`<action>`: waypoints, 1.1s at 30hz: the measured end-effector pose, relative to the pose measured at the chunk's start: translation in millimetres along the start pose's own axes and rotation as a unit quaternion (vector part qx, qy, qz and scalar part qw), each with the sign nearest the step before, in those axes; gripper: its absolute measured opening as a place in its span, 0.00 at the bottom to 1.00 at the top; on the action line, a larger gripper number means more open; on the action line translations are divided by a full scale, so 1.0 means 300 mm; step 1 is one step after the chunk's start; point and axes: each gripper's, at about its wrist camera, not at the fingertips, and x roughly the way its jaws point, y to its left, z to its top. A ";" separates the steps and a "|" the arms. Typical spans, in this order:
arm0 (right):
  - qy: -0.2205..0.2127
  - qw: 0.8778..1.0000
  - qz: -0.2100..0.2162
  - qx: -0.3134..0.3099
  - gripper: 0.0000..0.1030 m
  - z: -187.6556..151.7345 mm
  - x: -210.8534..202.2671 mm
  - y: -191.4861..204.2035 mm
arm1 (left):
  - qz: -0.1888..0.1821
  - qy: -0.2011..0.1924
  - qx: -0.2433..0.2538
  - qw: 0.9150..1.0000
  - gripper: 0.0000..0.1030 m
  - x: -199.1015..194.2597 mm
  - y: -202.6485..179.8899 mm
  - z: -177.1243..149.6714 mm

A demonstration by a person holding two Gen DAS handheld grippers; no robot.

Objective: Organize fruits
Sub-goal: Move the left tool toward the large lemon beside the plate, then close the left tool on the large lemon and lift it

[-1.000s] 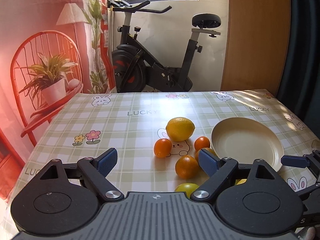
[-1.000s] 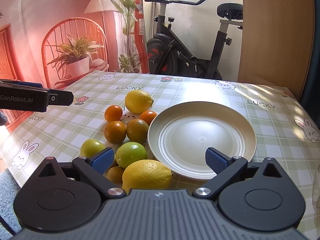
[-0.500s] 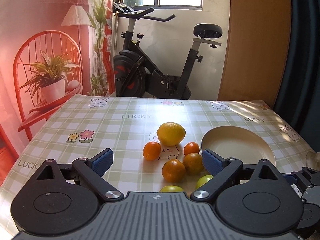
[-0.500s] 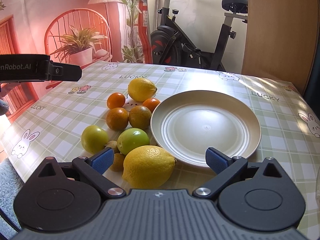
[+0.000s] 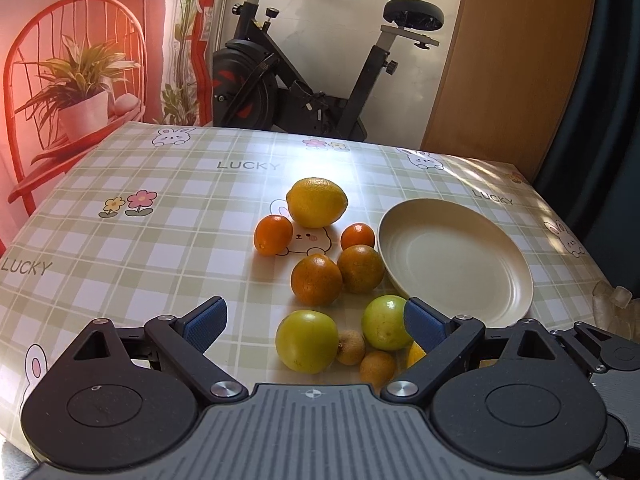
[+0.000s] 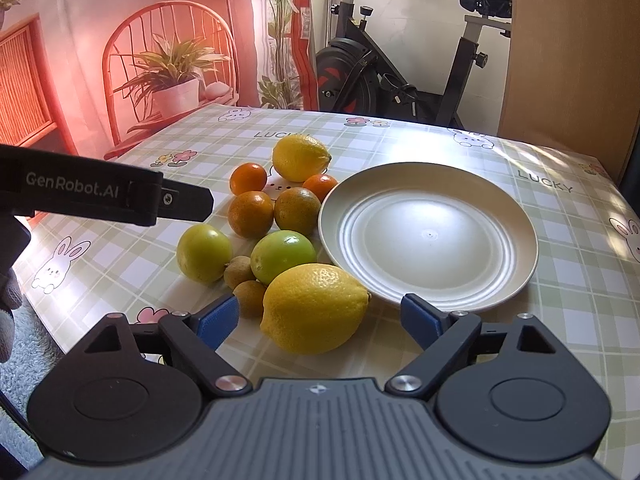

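A cluster of fruit lies left of a cream plate (image 6: 430, 236), also in the left wrist view (image 5: 456, 256). A near lemon (image 6: 314, 308) sits between my right gripper's (image 6: 320, 318) open fingers. A far lemon (image 6: 300, 158), several oranges (image 6: 250, 214), two green fruits (image 6: 284, 256) and two small brown fruits (image 6: 238, 272) lie behind it. My left gripper (image 5: 316, 326) is open above the table, with a green fruit (image 5: 306, 340) between its fingers and another (image 5: 386, 322) by the right finger. It shows from the side in the right wrist view (image 6: 108, 196).
The table has a checked cloth (image 5: 140, 240) with rabbits and "LUCKY" print. An exercise bike (image 5: 304, 80) stands behind its far edge. A red chair with a potted plant (image 5: 76, 96) is at the far left. A wooden panel (image 5: 512, 60) is at the right.
Both grippers have tilted down and moved closer to the fruit. The near lemon now sits between the right fingers, and the green fruits have come between the left fingers.
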 end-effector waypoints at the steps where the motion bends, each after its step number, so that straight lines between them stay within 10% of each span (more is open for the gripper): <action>1: 0.000 1.000 0.000 -0.001 0.86 -0.002 0.001 0.001 | 0.001 0.001 0.005 1.000 0.93 0.003 -0.005 0.000; 15: 0.009 1.000 0.023 0.015 0.71 -0.026 0.026 -0.017 | -0.113 0.039 0.089 0.989 0.50 0.055 -0.152 -0.031; 33: 0.012 0.999 0.037 0.033 0.63 -0.037 0.045 -0.043 | -0.147 0.068 0.089 0.983 0.47 0.119 -0.196 -0.060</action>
